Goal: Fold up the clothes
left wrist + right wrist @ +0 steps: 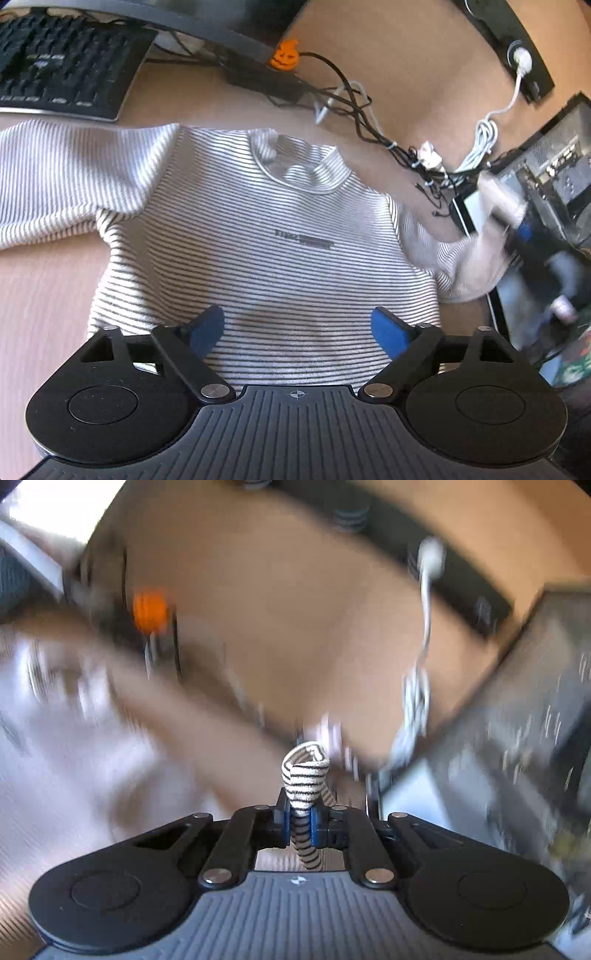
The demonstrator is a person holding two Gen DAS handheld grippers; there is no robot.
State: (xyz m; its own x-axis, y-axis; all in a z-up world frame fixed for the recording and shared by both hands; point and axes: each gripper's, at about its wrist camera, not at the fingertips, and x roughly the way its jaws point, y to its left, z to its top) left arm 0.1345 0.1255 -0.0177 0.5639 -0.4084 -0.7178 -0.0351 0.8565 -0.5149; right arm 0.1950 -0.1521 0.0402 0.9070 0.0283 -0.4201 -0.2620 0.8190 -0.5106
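Observation:
A white shirt with thin black stripes [258, 229] lies front up on the wooden desk [44, 295], collar away from me, left sleeve spread out to the left. My left gripper [297, 328] is open and empty, hovering over the shirt's lower hem. My right gripper [300, 821] is shut on a bunched piece of the striped shirt [304, 775], which sticks up between the blue pads. In the left wrist view the right sleeve [476, 258] is lifted and blurred at the right. The right wrist view is heavily motion-blurred.
A black keyboard [59, 62] lies at the back left. An orange pumpkin figure [283, 55] and a tangle of black and white cables [369, 110] sit behind the collar. A power strip [517, 48] and an open computer case [554, 173] stand at the right.

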